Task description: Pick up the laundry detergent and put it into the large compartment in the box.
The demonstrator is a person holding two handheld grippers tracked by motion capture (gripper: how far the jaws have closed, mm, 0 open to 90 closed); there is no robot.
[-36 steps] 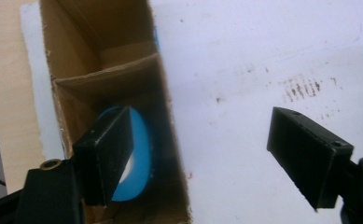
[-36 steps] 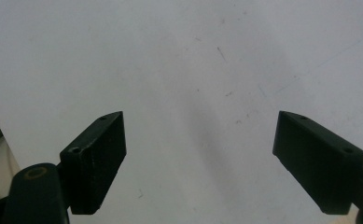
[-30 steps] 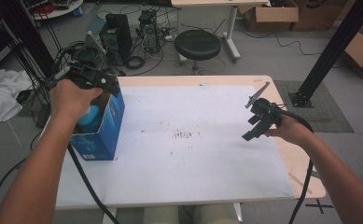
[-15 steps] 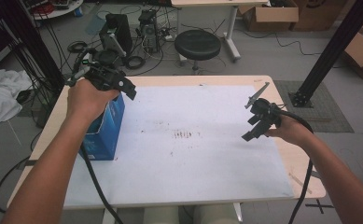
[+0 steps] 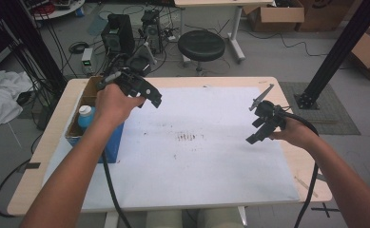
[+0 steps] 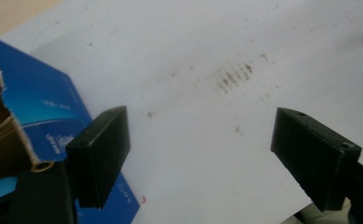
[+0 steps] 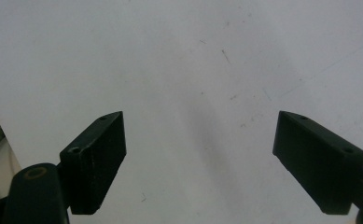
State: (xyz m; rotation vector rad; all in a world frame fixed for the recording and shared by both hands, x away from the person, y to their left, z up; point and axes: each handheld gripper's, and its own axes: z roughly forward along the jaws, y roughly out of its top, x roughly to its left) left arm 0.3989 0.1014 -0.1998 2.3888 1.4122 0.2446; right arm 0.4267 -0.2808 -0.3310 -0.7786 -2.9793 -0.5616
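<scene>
White paper sheet covers most of the wooden table in front of me, with a patch of brownish smudges near its middle. From the high view, my left gripper sits at about ten o'clock on the table, held above the near corner of an open blue cardboard box that stands along the sheet's left edge. Inside that box, toward nine o'clock from the gripper, I see a bottle with a white cap and blue body, upright and untouched. In the left gripper view my jaws stand wide apart with nothing between them; the blue box wall shows just beside the left-hand jaw, and the smudges lie up ahead on the sheet. My right gripper hovers at about three o'clock, well apart from the box, tilted down over bare paper. In the right gripper view those jaws are also spread wide and empty, looking down on plain white paper. Beyond the table, at twelve o'clock, a black round stool stands on the floor.
</scene>
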